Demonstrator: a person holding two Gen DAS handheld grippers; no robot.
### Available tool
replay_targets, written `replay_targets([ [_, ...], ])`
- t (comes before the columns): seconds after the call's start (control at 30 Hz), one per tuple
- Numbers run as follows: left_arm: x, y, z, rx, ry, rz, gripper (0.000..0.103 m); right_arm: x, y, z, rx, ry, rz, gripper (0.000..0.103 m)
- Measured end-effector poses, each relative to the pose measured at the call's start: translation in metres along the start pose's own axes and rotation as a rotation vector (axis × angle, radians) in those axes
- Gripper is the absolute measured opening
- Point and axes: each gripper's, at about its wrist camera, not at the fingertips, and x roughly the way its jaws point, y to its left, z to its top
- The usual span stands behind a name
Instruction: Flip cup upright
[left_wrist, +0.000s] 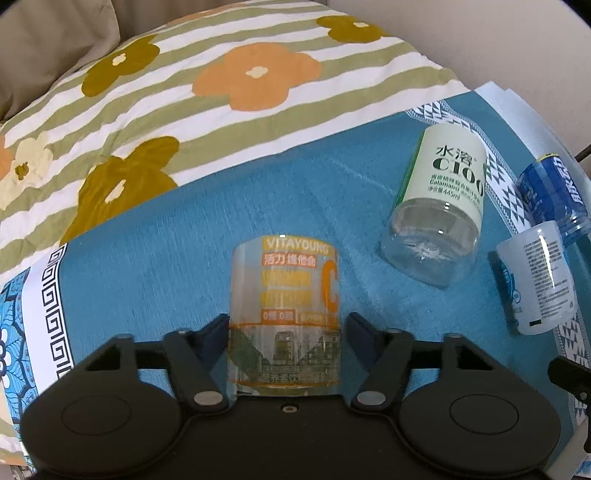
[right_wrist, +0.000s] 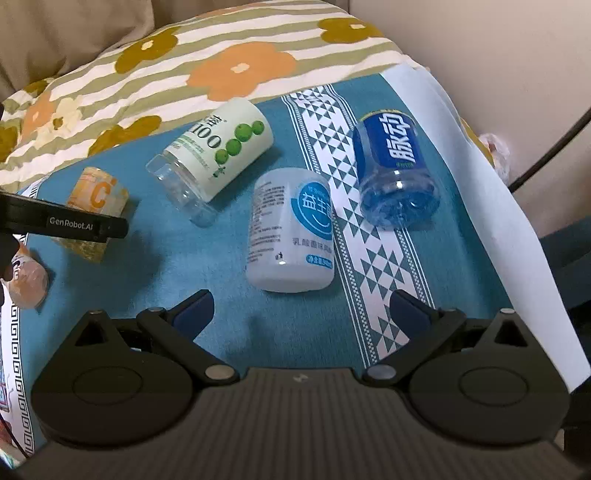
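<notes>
The orange-labelled cup (left_wrist: 283, 314), a cut-off clear bottle printed "VITAYOUNG", sits between the two fingers of the left claw (left_wrist: 286, 334), which close against its sides low on the label; the claw looks clamped on it, though actual contact is hard to confirm. In the right wrist view the same cup (right_wrist: 96, 206) appears tilted above the teal patterned cloth (right_wrist: 229, 332), its long axis leaning rather than vertical, so the flip seems partway done. The right claw (right_wrist: 301, 308) hangs with its fingers spread wide and empty, just short of the white-labelled cup (right_wrist: 291, 230) lying on its side with its long axis pointing away from that claw. The green-labelled cup (right_wrist: 218, 157) and blue-labelled cup (right_wrist: 397, 170) also lie on their sides farther off.
</notes>
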Motion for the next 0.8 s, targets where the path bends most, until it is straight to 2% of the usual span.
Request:
replay_targets([
  [0.37, -0.013, -0.002, -0.004, 0.0, -0.024, 0.016, 0.063, -0.002, 0.003, 0.0, -0.006, 0.004, 0.012, 0.103],
  [0.6, -0.044, -0.014, -0.015, -0.052, -0.072, 0.032, 0.064, -0.018, 0.0, 0.001, -0.043, -0.02, 0.046, 0.103],
  [0.8, -0.079, -0.033, -0.038, -0.126, -0.118, 0.051, 0.064, -0.041, -0.006, -0.002, -0.101, -0.061, 0.089, 0.103],
])
